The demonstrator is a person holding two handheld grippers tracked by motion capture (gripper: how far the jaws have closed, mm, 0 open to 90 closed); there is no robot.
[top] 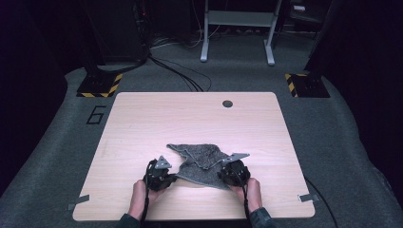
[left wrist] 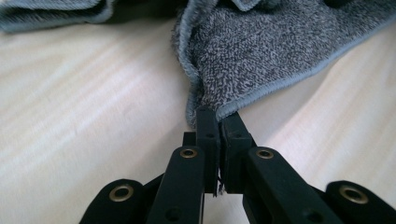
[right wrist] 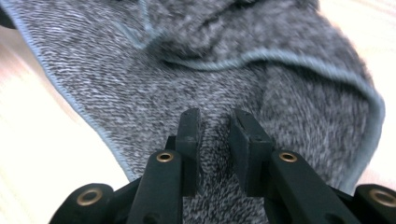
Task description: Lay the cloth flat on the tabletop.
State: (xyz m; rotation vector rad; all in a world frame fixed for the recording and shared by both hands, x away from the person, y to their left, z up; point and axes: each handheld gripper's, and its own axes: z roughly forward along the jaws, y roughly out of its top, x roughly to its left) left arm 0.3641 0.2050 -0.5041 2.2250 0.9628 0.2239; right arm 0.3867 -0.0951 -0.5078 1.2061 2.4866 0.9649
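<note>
Left gripper (left wrist: 215,116) at frame bottom pinches towel (left wrist: 261,51) corner, jaws pressed together. Right gripper (right wrist: 215,122) spread over cloth (not gripping yet). Towel crumpled; spreading remains.

Black jaws with brass rivets, grey three-cornered plates, dark sleeves

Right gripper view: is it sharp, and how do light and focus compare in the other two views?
Right gripper view: grey towel smeared by blur at the top, jaws crisp. Left gripper view: sharp at the towel corner, softer beyond, wood brightly lit. High view: table evenly lit, surroundings dark.
</note>
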